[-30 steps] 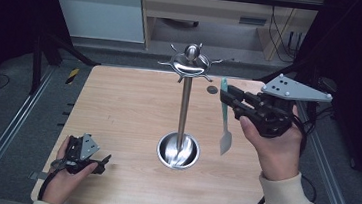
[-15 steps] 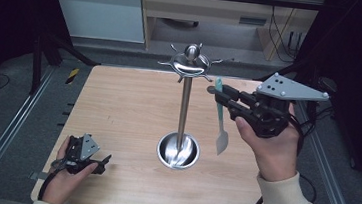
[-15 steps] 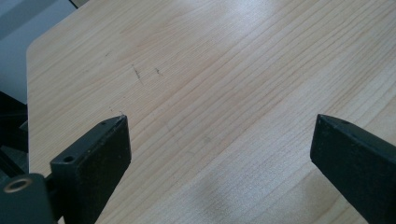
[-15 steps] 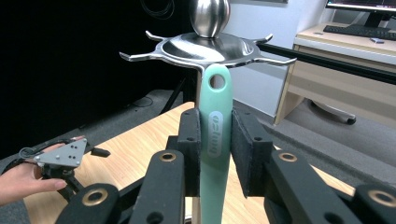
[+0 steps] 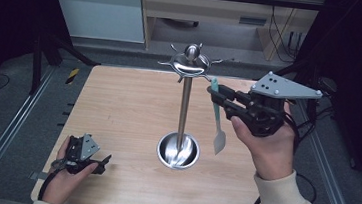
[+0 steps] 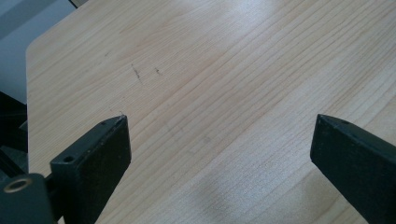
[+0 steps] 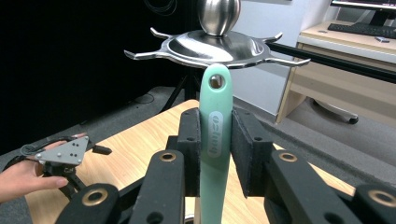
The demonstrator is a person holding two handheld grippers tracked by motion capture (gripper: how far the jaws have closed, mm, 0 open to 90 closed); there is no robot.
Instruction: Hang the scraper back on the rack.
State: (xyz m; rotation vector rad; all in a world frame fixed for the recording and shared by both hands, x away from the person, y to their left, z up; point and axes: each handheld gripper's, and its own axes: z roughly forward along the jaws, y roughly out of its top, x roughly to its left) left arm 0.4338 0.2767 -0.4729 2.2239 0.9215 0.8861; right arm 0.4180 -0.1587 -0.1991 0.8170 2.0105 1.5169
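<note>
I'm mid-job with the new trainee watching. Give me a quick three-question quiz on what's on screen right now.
1. True or false: the right gripper is shut on the handle of the mint-green spatula.
2. Which end of the spatula points up toward the hooks of the steel utensil stand: A) the pale blade, B) the end with the hanging hole?
3. What lies between the pads of the left gripper?

Key
1. True.
2. B; the blade hangs down beside the stand's post, above the wooden table.
3. Nothing; it is open, with only table surface in between.
</note>
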